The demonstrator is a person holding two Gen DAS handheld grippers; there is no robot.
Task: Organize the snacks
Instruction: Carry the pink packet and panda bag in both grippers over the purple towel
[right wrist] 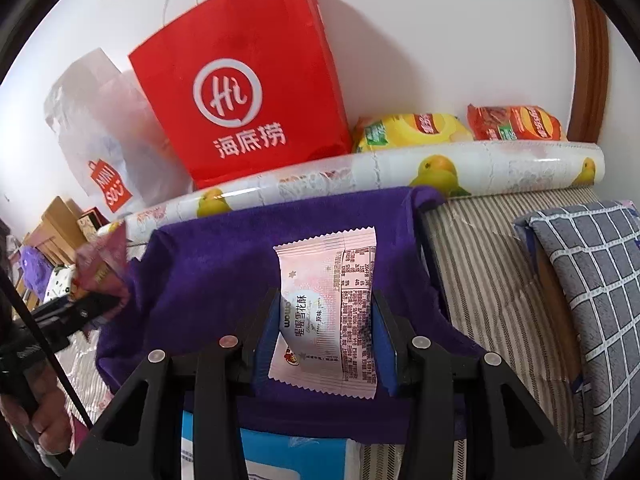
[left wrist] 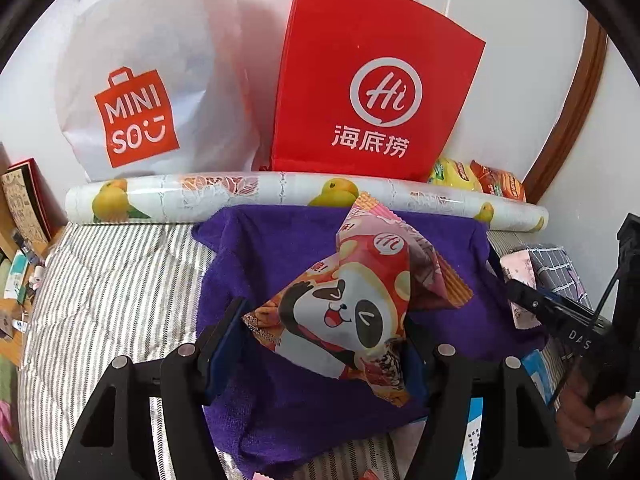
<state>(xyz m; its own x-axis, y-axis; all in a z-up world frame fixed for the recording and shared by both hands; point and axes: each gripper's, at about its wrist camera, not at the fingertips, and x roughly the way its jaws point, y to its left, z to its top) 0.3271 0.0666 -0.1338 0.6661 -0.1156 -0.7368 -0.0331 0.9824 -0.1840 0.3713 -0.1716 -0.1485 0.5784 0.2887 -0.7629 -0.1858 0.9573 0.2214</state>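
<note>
My left gripper point(left wrist: 324, 326) is shut on a red and orange panda snack packet point(left wrist: 352, 300), held tilted above a purple cloth point(left wrist: 272, 256). My right gripper point(right wrist: 326, 296) is shut on a flat pink snack packet point(right wrist: 332, 308) with its printed back facing up, over the same purple cloth point(right wrist: 208, 272). In the left wrist view the right gripper point(left wrist: 520, 292) comes in from the right with the pink packet point(left wrist: 518, 270). The right wrist view shows the left gripper point(right wrist: 106, 302) at the left edge carrying the panda packet point(right wrist: 102, 258).
A red paper bag point(left wrist: 376, 80) and a white Miniso bag point(left wrist: 136, 92) stand against the wall behind a fruit-print roll point(left wrist: 248, 192). Yellow chips point(right wrist: 412, 130) and orange chips point(right wrist: 516, 122) lie at back right. A plaid pillow point(right wrist: 592, 280) sits right, on the striped bedding point(left wrist: 112, 280).
</note>
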